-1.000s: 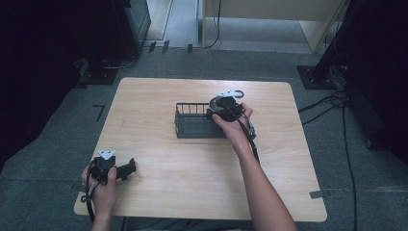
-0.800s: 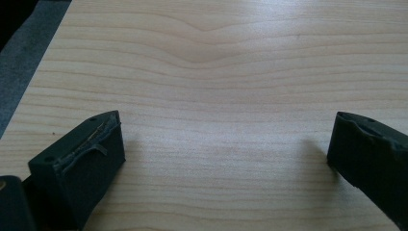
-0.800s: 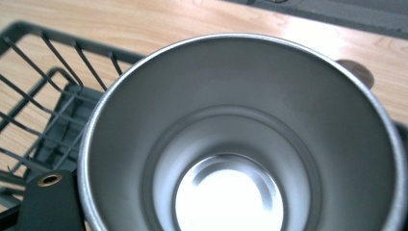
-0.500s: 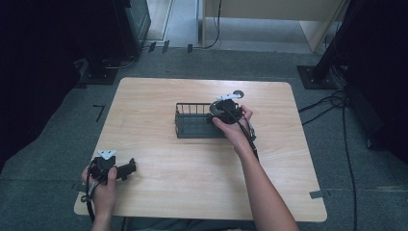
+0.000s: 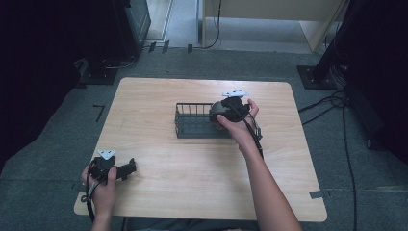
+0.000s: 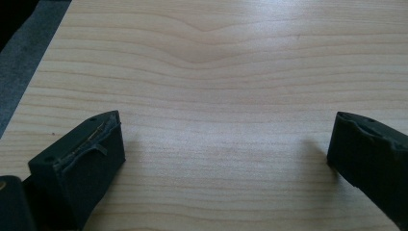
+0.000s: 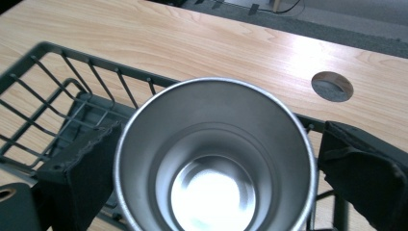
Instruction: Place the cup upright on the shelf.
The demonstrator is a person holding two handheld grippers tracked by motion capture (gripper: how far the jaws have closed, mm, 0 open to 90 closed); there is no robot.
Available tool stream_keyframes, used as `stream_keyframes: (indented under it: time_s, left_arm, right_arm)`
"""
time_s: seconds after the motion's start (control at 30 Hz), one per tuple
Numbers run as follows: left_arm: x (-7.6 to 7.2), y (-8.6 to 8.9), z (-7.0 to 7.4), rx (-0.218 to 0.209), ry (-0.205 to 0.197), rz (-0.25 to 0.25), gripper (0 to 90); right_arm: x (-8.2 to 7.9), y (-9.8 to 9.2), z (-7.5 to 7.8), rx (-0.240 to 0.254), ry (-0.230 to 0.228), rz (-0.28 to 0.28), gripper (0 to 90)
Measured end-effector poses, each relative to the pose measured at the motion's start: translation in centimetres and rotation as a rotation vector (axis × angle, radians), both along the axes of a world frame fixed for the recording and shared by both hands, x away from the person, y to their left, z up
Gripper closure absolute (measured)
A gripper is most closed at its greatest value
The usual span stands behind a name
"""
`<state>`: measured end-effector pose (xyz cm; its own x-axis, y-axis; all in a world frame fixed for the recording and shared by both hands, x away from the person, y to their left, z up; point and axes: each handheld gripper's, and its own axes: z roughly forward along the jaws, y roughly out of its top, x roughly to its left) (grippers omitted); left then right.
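Steel cup [image 7: 214, 159] held over the wire basket [image 5: 192, 120], right fingers [image 7: 77, 168] pressing on both its sides.
Cup upright, mouth open to the camera, shiny inside, no lettering readable on it. Right gripper [image 5: 230, 107] sits at the basket's right end, mid tabletop [image 5: 202, 168]. Left gripper [image 5: 126, 169] rests near the front-left corner, fingers [image 6: 79, 159] spread wide over bare wood.

A: Location type?
B: Lab or recording studio. Evidence: lone wooden table [image 5: 192, 96], grey carpet floor [image 5: 57, 159], black equipment stands [image 5: 332, 57], loose cables [image 5: 346, 115], tape marks [image 5: 98, 111].
A: Domestic items?
B: Cannot tell.
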<state>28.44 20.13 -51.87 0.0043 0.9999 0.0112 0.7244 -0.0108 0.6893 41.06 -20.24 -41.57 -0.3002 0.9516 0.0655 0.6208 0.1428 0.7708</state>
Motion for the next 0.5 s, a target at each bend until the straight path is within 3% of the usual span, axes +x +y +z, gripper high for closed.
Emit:
stream_keyframes:
  time_s: [0.2,0.5]
  left_arm:
    - [0.0,0.0,0.0,0.0,0.0,0.0,0.0]
    - [0.0,0.0,0.0,0.0,0.0,0.0,0.0]
  right_arm:
    - [-1.2,-0.8,1.1,0.019,-0.032,0.002,2.3]
    - [-3.4,-2.9,1.6,0.028,-0.074,-0.027,1.7]
